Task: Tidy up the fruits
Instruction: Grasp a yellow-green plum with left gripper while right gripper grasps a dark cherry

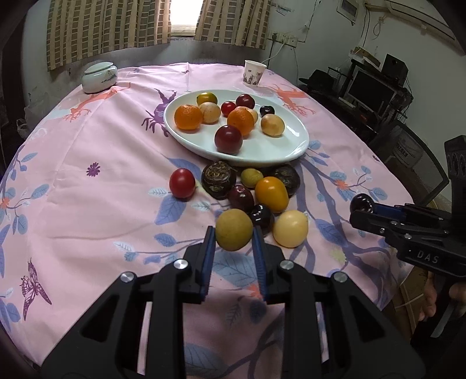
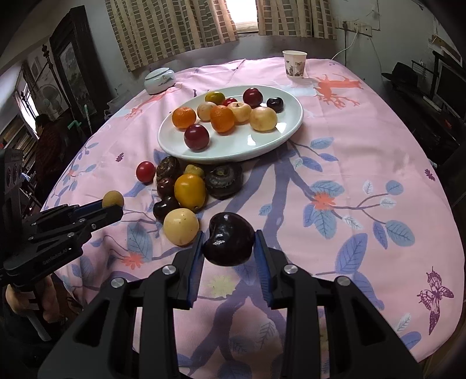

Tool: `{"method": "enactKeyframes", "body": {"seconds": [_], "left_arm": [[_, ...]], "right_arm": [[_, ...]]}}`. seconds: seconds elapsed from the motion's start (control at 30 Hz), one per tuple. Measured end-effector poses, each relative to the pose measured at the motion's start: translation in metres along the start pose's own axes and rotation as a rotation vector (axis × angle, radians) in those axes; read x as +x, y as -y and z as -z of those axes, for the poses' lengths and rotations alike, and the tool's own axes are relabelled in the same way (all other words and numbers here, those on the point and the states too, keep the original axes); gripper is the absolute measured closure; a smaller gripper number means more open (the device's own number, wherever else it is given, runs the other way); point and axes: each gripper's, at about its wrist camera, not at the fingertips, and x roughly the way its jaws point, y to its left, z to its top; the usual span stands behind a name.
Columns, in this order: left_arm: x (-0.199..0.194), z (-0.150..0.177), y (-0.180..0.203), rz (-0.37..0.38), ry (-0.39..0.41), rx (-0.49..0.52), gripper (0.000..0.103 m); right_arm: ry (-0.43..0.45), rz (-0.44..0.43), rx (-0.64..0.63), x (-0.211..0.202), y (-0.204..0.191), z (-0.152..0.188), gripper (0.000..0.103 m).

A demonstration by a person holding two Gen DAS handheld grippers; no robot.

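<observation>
Left gripper (image 1: 234, 237) clamps yellow-green fruit (image 1: 234, 229), lifted off cloth | right gripper (image 2: 228, 243) clamps dark cherry (image 2: 228, 243) | loose fruit pile (image 1: 250, 189) crowds white plate (image 1: 262, 154) near rim (tight) | open pink tablecloth (image 1: 102, 204) left | jar (image 1: 99, 77), paper cup (image 1: 254, 73) far edge; curtains (image 1: 107, 26) behind.
</observation>
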Motion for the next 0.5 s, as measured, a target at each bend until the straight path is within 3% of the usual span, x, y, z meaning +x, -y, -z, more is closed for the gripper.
{"method": "enactKeyframes", "body": {"seconds": [0.27,0.5], "left_arm": [[-0.01,-0.01,0.006,0.011,0.008,0.028,0.077],[0.0,-0.057,-0.002,-0.015,0.011,0.055,0.077]], "right_arm": [[0.021,-0.007,0.001,-0.003,-0.001,0.001,0.069],[-0.005,-0.033,-0.03,0.007,-0.002,-0.018,0.069]]}}
